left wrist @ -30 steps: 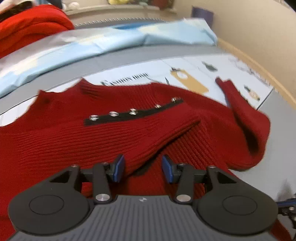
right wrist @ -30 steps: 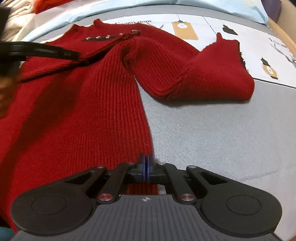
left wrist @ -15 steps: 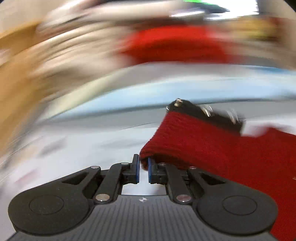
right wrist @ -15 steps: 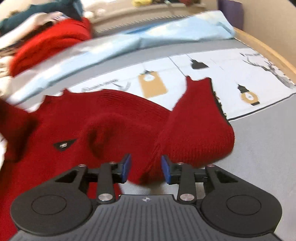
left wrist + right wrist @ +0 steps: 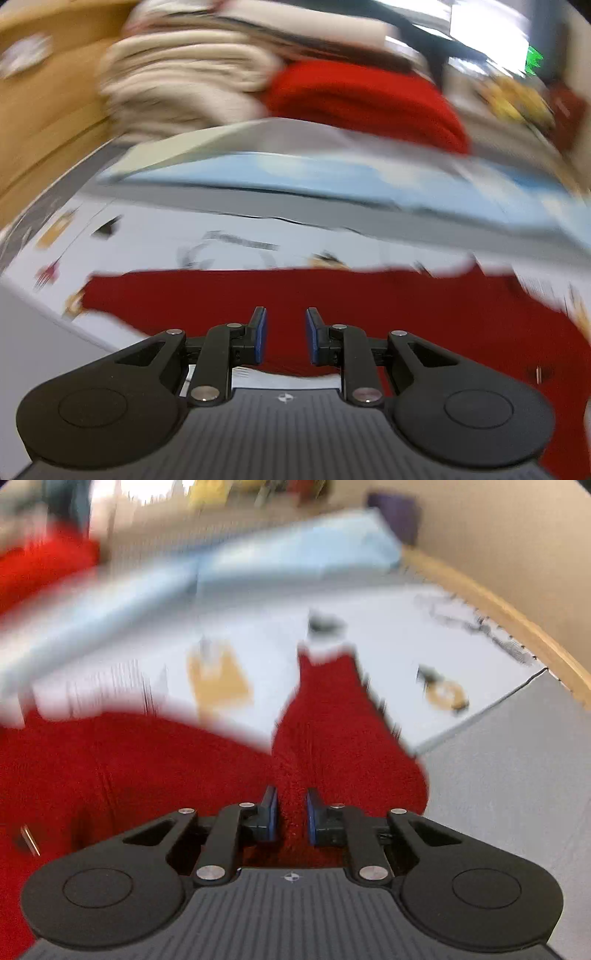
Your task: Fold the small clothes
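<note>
Roughly midway: your red sweater (image 5: 369,306) lies flat-ish, one sleeve (image 5: 332,709) still out, left gripper (image 5: 283,334) parted and empty, right gripper (image 5: 291,818) narrowly parted over knit.

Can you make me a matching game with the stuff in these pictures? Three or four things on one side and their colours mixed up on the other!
Things:
1. sweater lying under the claws
2. folded pile at the back on the left
3. long cloth behind the printed sheet
4. finger pads of the left claw

Colours:
A. cream
B. blue
C. dark red
D. pale blue

Pairs: 1-C, 2-A, 3-D, 4-B
</note>
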Available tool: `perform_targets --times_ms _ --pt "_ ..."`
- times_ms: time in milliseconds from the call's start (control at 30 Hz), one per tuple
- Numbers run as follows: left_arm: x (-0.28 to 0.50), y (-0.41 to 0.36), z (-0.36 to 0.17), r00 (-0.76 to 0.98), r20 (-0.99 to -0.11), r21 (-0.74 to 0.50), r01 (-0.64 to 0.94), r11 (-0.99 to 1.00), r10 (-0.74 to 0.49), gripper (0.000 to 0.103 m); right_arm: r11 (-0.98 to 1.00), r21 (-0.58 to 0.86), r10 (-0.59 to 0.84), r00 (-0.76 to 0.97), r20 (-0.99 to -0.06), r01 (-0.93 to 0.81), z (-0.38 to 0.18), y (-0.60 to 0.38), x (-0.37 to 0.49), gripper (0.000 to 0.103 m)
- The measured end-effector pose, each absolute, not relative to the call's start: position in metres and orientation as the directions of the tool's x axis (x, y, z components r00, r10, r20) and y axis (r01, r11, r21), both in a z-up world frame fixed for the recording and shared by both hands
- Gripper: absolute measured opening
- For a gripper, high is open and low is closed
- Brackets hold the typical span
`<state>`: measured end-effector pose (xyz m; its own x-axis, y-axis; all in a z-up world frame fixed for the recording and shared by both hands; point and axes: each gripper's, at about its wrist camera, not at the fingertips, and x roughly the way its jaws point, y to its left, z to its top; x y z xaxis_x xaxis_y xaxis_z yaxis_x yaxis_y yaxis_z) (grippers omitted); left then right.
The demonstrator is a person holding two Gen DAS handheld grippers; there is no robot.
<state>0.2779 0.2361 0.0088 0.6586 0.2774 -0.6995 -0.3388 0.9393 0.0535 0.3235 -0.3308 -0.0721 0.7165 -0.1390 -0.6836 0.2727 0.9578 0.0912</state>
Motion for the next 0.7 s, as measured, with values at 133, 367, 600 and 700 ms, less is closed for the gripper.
perform_targets --times_ms 133,367,600,700 --pt "0.296 0.208 -0.008 0.666 -0.707 0.086 -0.254 0.963 0.239 0.024 0.886 0.167 -0.275 0.779 -0.564 0.433 -0.061 -0.376 0.306 0.015" --pt "0.313 0.204 -0.027 0.624 -0.755 0.068 -0.231 0.971 0.202 0.024 0.767 0.342 -0.167 0.683 -0.711 0.543 -0.11 -0.435 0.307 0.023" --pt "0.315 0.201 -0.035 0.603 -0.773 0.084 -0.21 0.974 0.197 0.026 0.649 0.592 -0.011 0.784 -0.621 0.478 -0.116 -0.477 0.326 0.036" --pt "0.314 0.201 -0.038 0.595 -0.778 0.094 -0.206 0.974 0.201 0.026 0.648 0.632 0.072 0.793 -0.605 0.424 -0.116 -0.487 0.344 0.036"
